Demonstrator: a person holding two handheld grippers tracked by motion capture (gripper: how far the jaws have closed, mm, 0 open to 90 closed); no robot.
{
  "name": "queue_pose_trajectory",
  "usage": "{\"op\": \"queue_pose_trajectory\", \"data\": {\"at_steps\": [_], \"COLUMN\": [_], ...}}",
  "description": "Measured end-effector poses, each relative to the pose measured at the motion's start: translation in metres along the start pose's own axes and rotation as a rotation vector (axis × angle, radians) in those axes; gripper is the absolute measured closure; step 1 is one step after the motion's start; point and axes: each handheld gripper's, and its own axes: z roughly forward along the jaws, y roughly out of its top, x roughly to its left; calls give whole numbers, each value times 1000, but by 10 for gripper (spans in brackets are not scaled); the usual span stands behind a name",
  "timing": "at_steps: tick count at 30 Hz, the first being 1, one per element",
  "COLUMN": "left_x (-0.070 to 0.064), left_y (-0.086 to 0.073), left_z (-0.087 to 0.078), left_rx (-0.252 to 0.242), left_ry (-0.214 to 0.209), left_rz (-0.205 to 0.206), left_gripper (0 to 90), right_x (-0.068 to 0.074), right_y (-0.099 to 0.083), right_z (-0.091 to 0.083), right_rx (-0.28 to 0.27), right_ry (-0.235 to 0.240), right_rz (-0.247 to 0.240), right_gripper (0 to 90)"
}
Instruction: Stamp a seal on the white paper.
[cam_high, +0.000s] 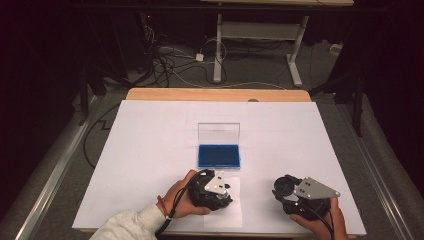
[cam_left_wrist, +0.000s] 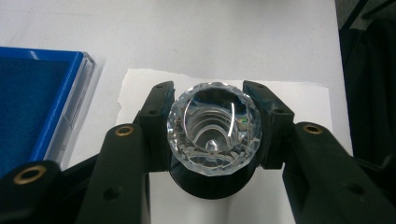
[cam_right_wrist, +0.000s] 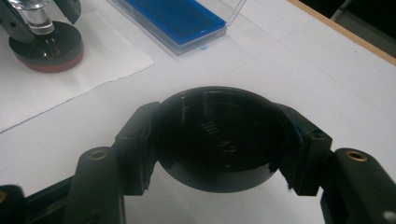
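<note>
While clamping crystal stamp (cam_left_wrist: 214, 134), right gripper (cam_right_wrist: 218, 140) holds black cap (cam_right_wrist: 218, 135)

A lab or recording studio — the counter (cam_high: 150, 150) is covered in plain white paper, dark curtains close off the surroundings, loose cables (cam_high: 170, 65) sprawl over the grey floor (cam_high: 260, 75), and a height-adjustable desk frame (cam_high: 260, 30) stands behind.

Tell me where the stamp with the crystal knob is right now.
The stamp is gripped at its knob by the left gripper, standing on the paper sheet near the table's front edge, just in front of the open blue ink pad.
</note>
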Motion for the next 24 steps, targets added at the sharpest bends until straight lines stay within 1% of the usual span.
{"op": "queue_pose_trajectory", "data": {"at_steps": [1, 3, 9, 22, 24], "left_x": [0, 2, 4, 4, 2], "left_y": [0, 0, 0, 2, 3], "left_z": [0, 0, 1, 0, -1], "left_rx": [0, 1, 4, 30, 45], "left_ry": [-2, -11, -24, -25, -13], "left_rz": [-2, -22, -35, -31, -27], "left_gripper": [547, 546, 546, 546, 546], "right_x": [0, 0, 1, -1, -1], "right_y": [0, 0, 0, -1, -1], "right_z": [0, 0, 0, 0, 0], "right_rx": [0, 1, 3, 1, 3], "right_ry": [-1, -1, 1, 0, -3], "right_rz": [0, 0, -2, 1, 1], "right_gripper": [381, 381, 381, 381, 381]}}
